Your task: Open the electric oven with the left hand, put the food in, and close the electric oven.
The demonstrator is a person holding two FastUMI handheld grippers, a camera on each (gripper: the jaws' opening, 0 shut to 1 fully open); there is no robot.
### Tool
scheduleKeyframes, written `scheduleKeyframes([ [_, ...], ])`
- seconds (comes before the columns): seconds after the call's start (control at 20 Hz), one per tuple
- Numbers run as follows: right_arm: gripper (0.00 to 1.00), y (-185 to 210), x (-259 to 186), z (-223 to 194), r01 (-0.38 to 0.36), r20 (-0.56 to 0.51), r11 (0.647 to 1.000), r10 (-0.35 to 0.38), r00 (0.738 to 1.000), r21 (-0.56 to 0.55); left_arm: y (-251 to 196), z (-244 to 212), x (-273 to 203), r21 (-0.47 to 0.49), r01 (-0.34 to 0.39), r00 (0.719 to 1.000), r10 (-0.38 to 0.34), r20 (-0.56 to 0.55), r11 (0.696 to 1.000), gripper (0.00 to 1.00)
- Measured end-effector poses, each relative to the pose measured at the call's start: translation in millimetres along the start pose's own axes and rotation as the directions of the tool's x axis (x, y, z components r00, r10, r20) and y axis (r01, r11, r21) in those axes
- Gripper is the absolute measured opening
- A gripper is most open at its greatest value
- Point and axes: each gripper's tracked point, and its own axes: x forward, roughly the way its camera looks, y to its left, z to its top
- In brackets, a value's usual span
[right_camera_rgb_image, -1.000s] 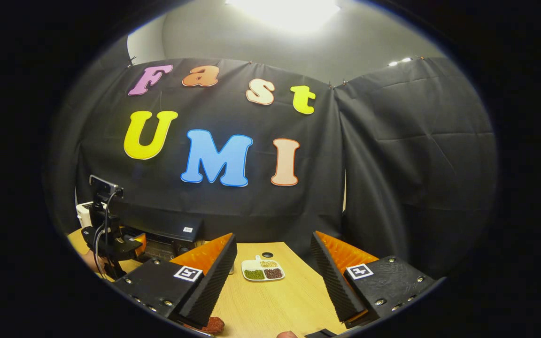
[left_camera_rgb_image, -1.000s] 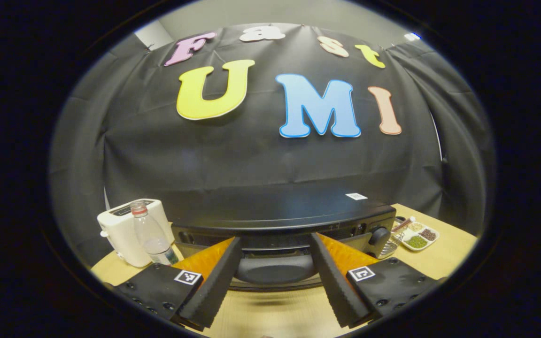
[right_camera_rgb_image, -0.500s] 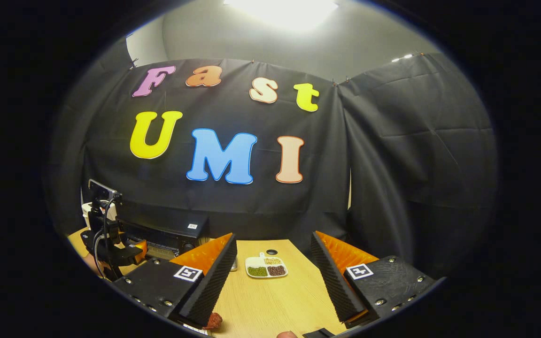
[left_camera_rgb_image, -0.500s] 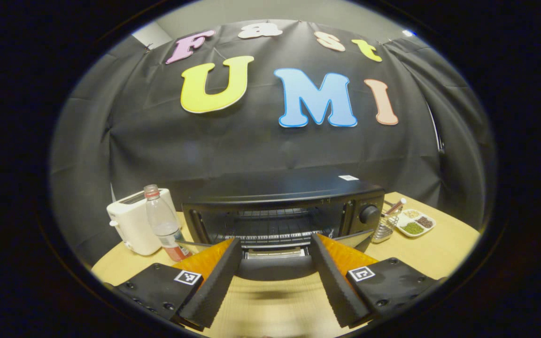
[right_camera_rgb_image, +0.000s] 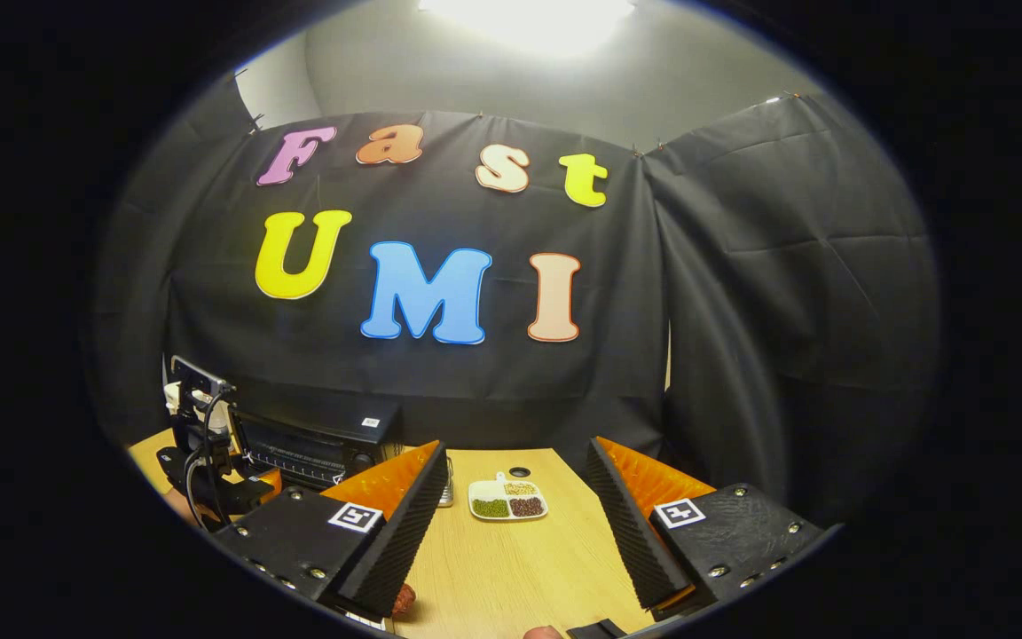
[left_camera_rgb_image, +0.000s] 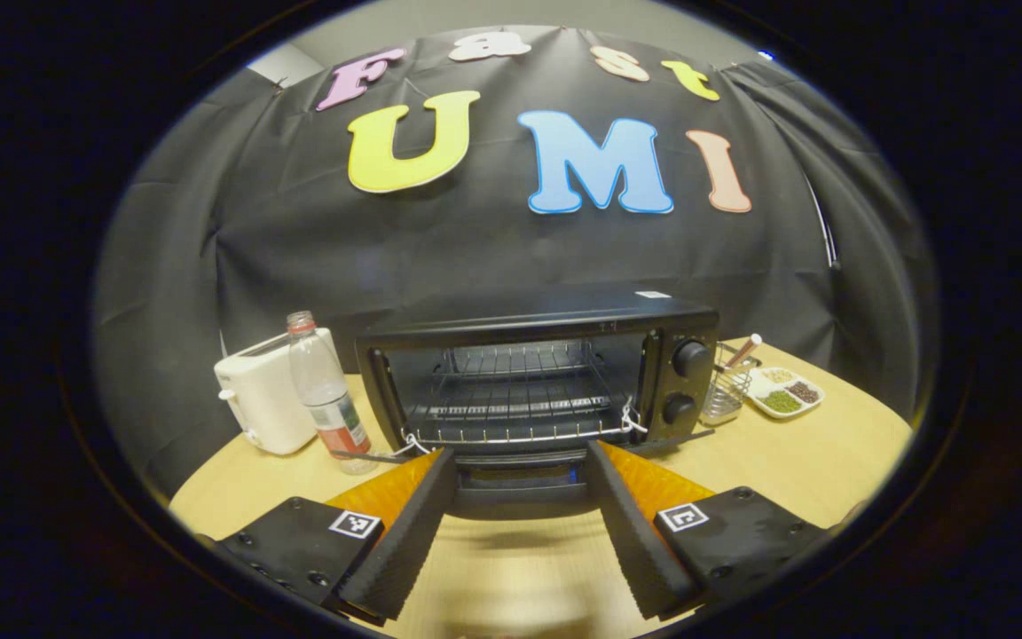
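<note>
Left gripper view: a wooden table [left_camera_rgb_image: 813,461] stands before black cloth. The oven [left_camera_rgb_image: 533,377] sits at centre, its door [left_camera_rgb_image: 520,484] dropped flat and its wire rack [left_camera_rgb_image: 515,399] exposed. A toaster [left_camera_rgb_image: 264,399] and bottle [left_camera_rgb_image: 323,390] stand to its left, a sectioned dish [left_camera_rgb_image: 784,394] to its right. The left gripper [left_camera_rgb_image: 520,555] has its fingers spread, the door edge between them, contact unclear.

Right gripper view: the same table [right_camera_rgb_image: 511,568]. The right gripper [right_camera_rgb_image: 515,550] hangs with fingers apart, gripping nothing. A reddish piece of food [right_camera_rgb_image: 403,600] lies by its left finger. The oven [right_camera_rgb_image: 320,439] is far left.

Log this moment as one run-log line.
oven: door down, rack bare | left gripper: open, at door edge | right gripper: open, empty, over table | food: not loaded
</note>
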Motion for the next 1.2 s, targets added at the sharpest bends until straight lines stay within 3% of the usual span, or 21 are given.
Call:
scheduleKeyframes([
  [0.45,0.96,-3,-6,-2,-0.035,-0.012,0.999,0.034,0.999,-0.025,-1,-45,-14,-0.018,-0.026,0.996,0.024,-0.082,0.999,0.98],
  [0.9,0.96,0,-10,-9,-0.066,-0.030,0.997,0.065,0.997,-0.029,-17,-82,-32,-0.029,-0.007,0.989,0.003,-0.148,1.000,0.98],
  [1.2,0.96,16,-4,-11,-0.125,-0.024,0.992,0.125,0.992,-0.001,-7,-36,-60,-0.053,-0.020,0.998,0.016,-0.063,0.998,1.00],
])
